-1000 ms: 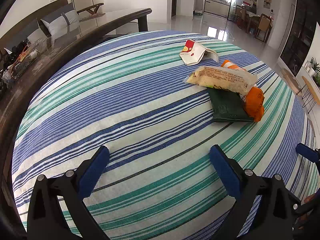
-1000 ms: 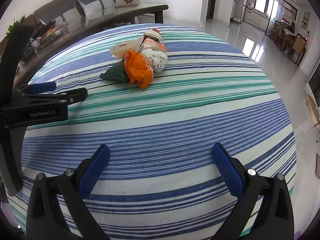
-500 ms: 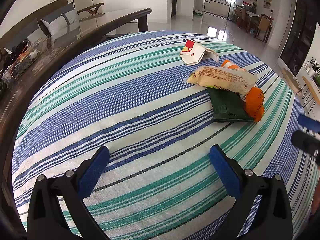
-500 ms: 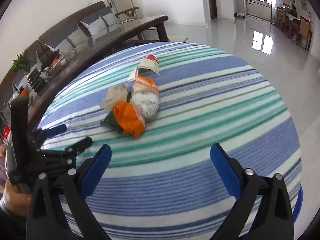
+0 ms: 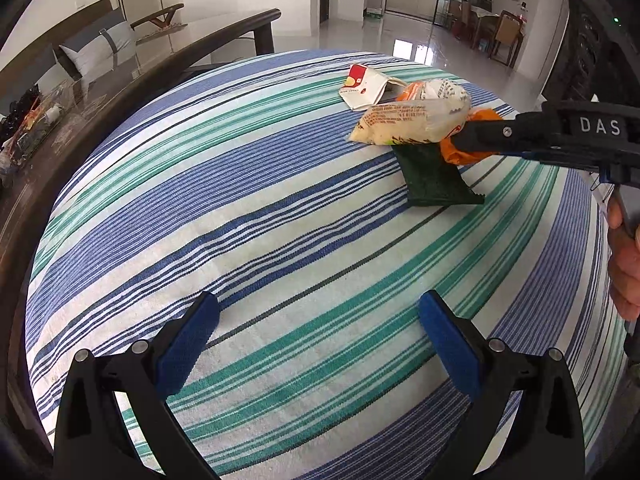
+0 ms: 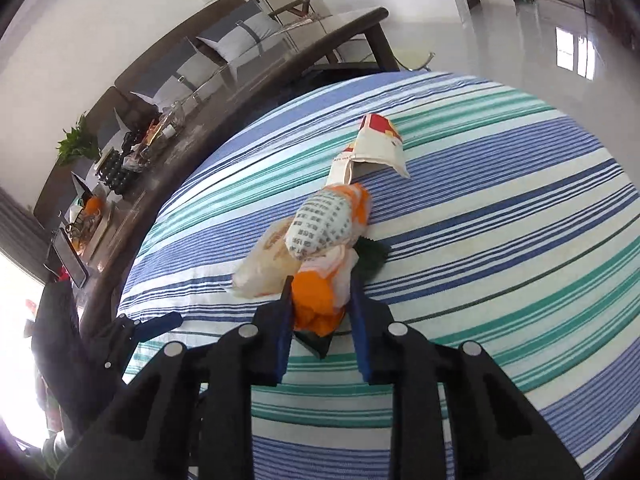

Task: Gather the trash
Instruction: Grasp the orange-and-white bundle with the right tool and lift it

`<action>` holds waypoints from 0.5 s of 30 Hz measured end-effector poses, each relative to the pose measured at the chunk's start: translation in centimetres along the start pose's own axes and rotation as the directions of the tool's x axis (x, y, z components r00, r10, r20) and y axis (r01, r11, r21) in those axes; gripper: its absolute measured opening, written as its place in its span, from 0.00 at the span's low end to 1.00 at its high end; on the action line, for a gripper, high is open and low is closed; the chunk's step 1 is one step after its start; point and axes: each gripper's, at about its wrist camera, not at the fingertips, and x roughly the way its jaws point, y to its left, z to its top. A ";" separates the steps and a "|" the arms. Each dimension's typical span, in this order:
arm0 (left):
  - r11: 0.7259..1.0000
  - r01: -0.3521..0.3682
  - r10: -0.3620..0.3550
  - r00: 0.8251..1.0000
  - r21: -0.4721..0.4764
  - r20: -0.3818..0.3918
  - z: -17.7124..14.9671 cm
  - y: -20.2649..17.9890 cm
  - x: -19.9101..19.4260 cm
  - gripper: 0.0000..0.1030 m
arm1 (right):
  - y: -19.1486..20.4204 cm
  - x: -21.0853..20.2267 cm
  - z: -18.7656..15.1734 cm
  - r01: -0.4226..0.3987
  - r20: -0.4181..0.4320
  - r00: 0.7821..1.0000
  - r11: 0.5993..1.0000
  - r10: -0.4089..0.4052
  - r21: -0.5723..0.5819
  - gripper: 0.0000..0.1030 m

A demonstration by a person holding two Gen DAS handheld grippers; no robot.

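Observation:
A heap of wrappers lies on the striped tablecloth (image 5: pixel 248 216). My right gripper (image 6: pixel 322 300) is shut on the orange wrapper (image 6: pixel 316 300), whose printed white part (image 6: pixel 324 228) extends beyond the pads. From the left wrist view the right gripper (image 5: pixel 464 142) reaches in from the right and clamps the orange wrapper (image 5: pixel 460 154). A pale yellow bag (image 5: pixel 408 124) rests on top, a dark green packet (image 5: pixel 434 178) lies underneath, and a white and red carton (image 5: pixel 364 88) sits behind. My left gripper (image 5: pixel 316 332) hangs open over bare cloth, well short of the heap.
A dark wooden table (image 5: pixel 132 76) with small cluttered items (image 5: pixel 28 128) runs along the left. A sofa with grey cushions (image 6: pixel 236 40) stands behind it. A hand (image 5: pixel 624 264) holds the right gripper at the right edge. Glossy floor (image 5: pixel 420 48) lies beyond the cloth.
My right gripper swung in toward the heap and its jaws shut on the orange wrapper. The pale bag and the green packet shifted slightly. My left gripper stayed put, open.

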 end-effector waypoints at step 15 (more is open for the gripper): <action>0.970 0.229 -0.225 0.973 -0.079 0.053 7.7 -1.0 -0.8 0.96 | -4.0 -6.5 -8.8 0.288 0.039 0.957 0.958 -0.287 -0.019 0.64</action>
